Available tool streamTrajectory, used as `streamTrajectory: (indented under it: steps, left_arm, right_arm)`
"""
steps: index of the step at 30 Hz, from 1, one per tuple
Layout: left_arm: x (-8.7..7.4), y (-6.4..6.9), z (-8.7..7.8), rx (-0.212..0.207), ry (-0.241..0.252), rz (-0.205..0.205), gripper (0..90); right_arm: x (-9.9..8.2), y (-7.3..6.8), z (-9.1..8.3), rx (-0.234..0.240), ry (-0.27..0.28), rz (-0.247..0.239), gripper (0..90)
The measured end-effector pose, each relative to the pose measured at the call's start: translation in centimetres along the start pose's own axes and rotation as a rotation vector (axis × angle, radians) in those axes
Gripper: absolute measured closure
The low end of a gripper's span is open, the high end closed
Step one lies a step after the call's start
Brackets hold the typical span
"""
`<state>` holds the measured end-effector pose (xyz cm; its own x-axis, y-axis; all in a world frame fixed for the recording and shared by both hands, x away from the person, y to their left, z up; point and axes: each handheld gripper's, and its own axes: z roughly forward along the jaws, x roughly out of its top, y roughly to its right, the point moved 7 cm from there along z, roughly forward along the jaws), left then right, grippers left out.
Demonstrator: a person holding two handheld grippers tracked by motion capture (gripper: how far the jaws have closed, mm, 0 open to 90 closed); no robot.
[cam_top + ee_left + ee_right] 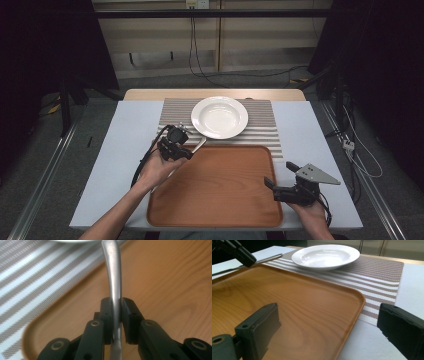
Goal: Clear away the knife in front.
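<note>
While a metal utensil (113, 282) is clamped between the jaws of the left gripper (173, 145) at the tray's (215, 200) far left corner, its working end is hidden, so spoon or fork cannot be told. It is judged to be mid-transfer, lifted but not yet set down; its placing is left. The tray is seen to hold nothing, and the white plate (219, 117) on the striped mat (265, 127) at the tabletop's far edge is bare too. The right gripper (282, 187) is held apart near the tray's right edge, with nothing gripped.
</note>
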<state>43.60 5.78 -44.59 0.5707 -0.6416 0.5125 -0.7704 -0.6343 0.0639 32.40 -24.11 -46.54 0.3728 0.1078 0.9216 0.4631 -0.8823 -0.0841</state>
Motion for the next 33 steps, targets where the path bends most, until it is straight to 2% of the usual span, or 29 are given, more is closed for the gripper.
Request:
streamTrajectory:
  steps: [6, 12, 14, 16, 23, 33]
  left_arm:
    - [-0.8, 0.3, 0.5, -0.009, -0.015, 0.003, 80.1]
    - [-1.6, 0.7, 1.4, -0.002, -0.059, 0.008, 80.1]
    - [-1.7, 1.0, 1.6, -0.023, -0.060, -0.004, 80.1]
    - [-1.8, 1.2, 2.1, -0.020, -0.074, -0.006, 80.1]
    - [-2.2, 1.5, 2.2, -0.026, -0.087, -0.006, 80.1]
    - [-3.2, 1.5, 2.7, -0.043, -0.109, -0.027, 80.0]
  right_arm:
    - [0.0, 0.0, 0.0, -0.003, -0.002, -0.001, 4.2]
    - [0.0, 0.0, 0.0, -0.004, 0.000, -0.002, 4.2]
    - [0.0, 0.0, -0.1, -0.008, 0.001, -0.003, 4.2]
    - [0.0, 0.0, -0.2, -0.010, 0.003, -0.004, 4.2]
    - [0.0, -0.1, -0.2, -0.011, 0.001, -0.002, 4.2]
    - [0.0, -0.1, -0.3, -0.013, 0.001, -0.007, 4.3]
